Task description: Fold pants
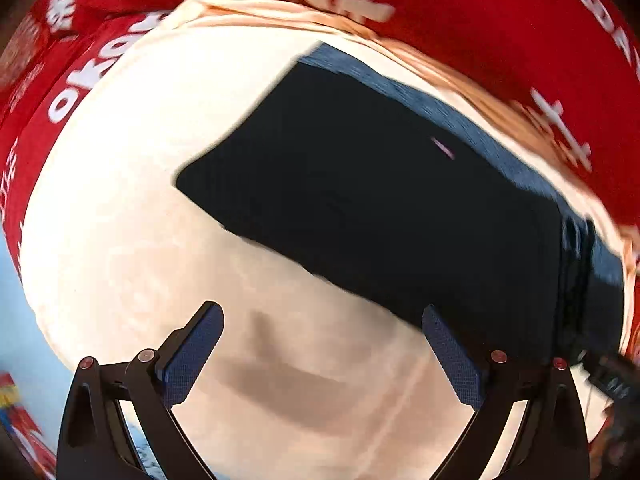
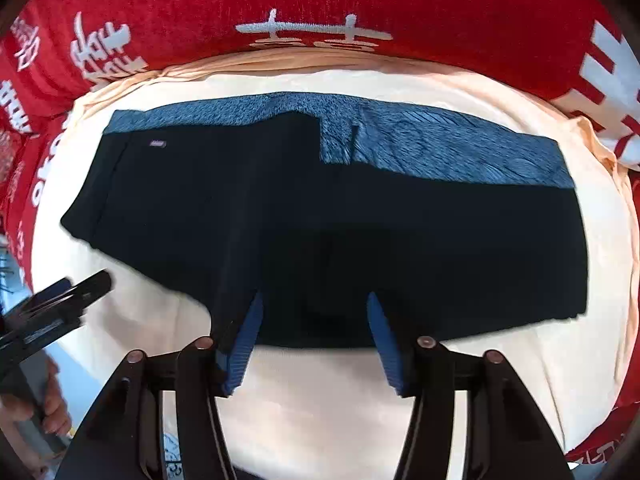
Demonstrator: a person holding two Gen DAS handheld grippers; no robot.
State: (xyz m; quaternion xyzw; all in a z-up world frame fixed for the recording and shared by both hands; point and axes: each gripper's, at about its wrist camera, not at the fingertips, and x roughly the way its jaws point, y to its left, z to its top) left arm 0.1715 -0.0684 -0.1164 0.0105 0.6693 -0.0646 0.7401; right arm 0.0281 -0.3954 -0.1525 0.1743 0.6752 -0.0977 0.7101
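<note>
The dark navy pants [image 2: 320, 216] lie folded into a wide rectangle on a cream cloth [image 2: 320, 408], with a blue fleece lining [image 2: 440, 148] showing along the far edge. They also show in the left wrist view [image 1: 380, 200], blurred. My right gripper [image 2: 314, 300] is open, its blue fingertips just over the near edge of the pants, holding nothing. My left gripper [image 1: 324, 312] is open and empty above the cream cloth [image 1: 140, 240], near the pants' near edge. The left gripper also shows at the left of the right wrist view [image 2: 76, 292].
A red blanket with white characters [image 2: 320, 12] surrounds the cream cloth at the back and sides; it also shows in the left wrist view [image 1: 500, 20]. A light blue surface [image 1: 16, 320] lies at the lower left. A hand [image 2: 52, 408] holds the left gripper.
</note>
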